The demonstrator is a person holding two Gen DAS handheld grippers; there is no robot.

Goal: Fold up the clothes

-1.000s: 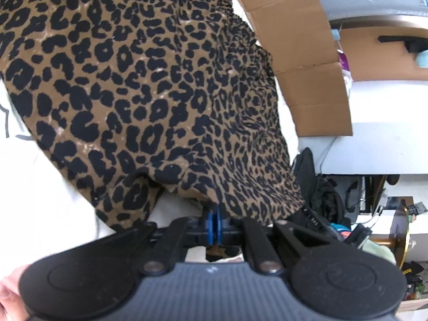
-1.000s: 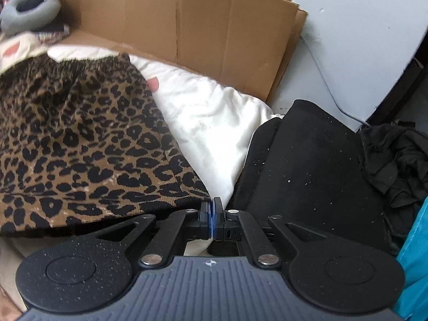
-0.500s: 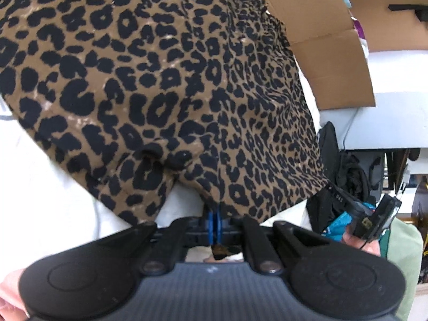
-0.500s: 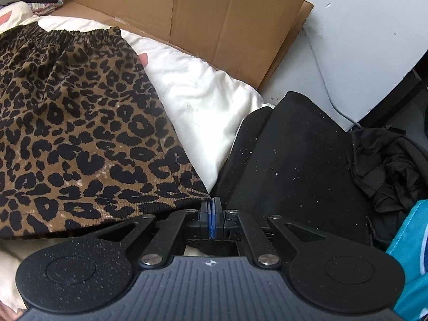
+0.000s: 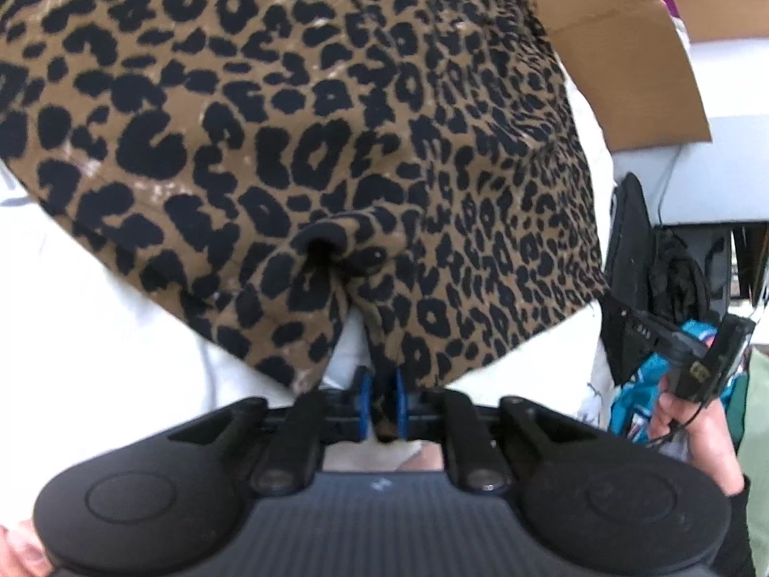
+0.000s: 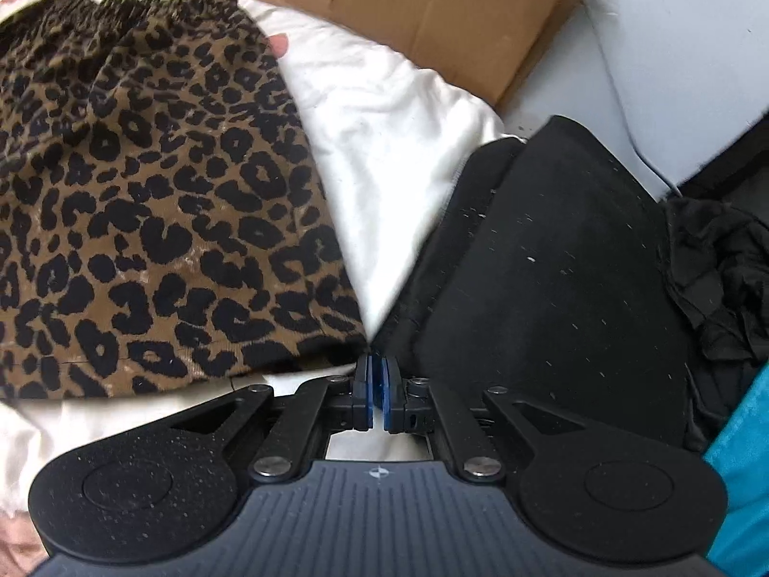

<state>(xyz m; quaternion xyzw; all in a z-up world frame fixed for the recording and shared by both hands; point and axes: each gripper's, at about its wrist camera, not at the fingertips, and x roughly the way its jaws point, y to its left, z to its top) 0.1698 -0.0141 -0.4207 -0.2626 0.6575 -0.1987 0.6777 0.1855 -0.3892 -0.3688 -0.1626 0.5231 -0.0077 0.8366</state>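
Letting go now: my left tongs (image 5: pixel 382 401) are opening with the leopard shorts (image 5: pixel 298 110) hem between them, my right tongs (image 6: pixel 376 387) are barely parted on nothing, shorts flat on the white bedding (image 6: pixel 394 130) for folding.

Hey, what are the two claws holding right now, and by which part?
The left claw is opening, with the hem of the leopard-print garment between its pads. The right claw is opening at the garment's bottom corner; nothing shows between its pads.
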